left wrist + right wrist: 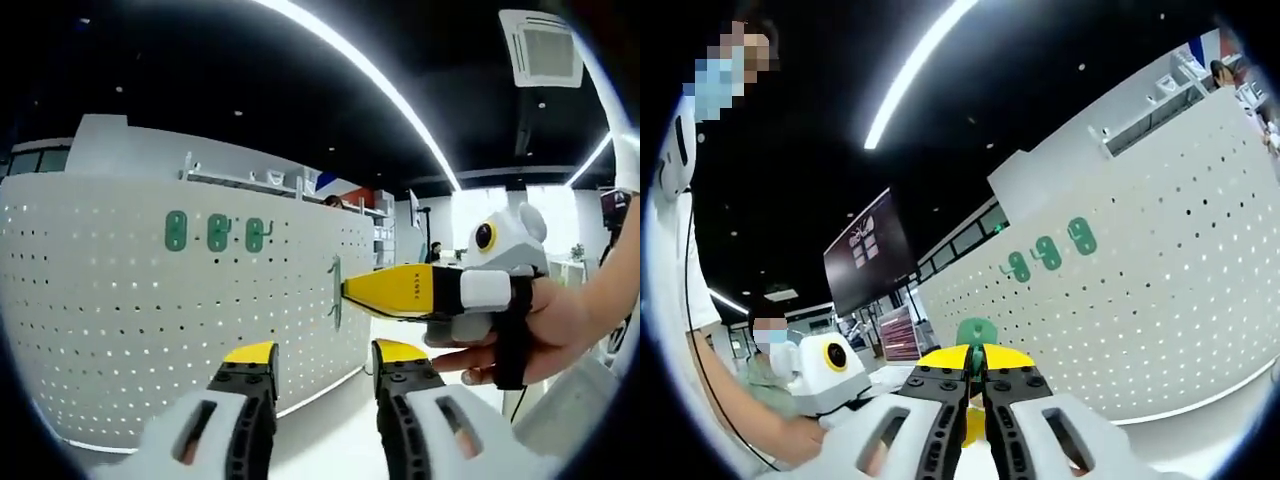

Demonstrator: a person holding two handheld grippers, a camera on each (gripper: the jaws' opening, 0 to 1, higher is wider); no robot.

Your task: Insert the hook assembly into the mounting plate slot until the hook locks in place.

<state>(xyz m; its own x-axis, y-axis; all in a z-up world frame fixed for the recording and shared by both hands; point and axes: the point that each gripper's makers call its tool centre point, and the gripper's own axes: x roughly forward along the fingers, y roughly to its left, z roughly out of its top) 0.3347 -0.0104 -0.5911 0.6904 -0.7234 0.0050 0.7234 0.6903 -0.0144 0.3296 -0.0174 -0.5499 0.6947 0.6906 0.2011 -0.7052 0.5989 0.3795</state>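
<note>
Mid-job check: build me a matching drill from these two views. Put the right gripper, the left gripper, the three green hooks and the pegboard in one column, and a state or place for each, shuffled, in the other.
Column 1:
1. right gripper
2. left gripper
3. three green hooks
4. pegboard

Column 2:
A. white, dotted with holes
B. jaws apart, holding nothing
C. already hanging in a row on the board
D. closed on a green hook

Pairs: 1-D, 2-B, 3-C, 4-A
</note>
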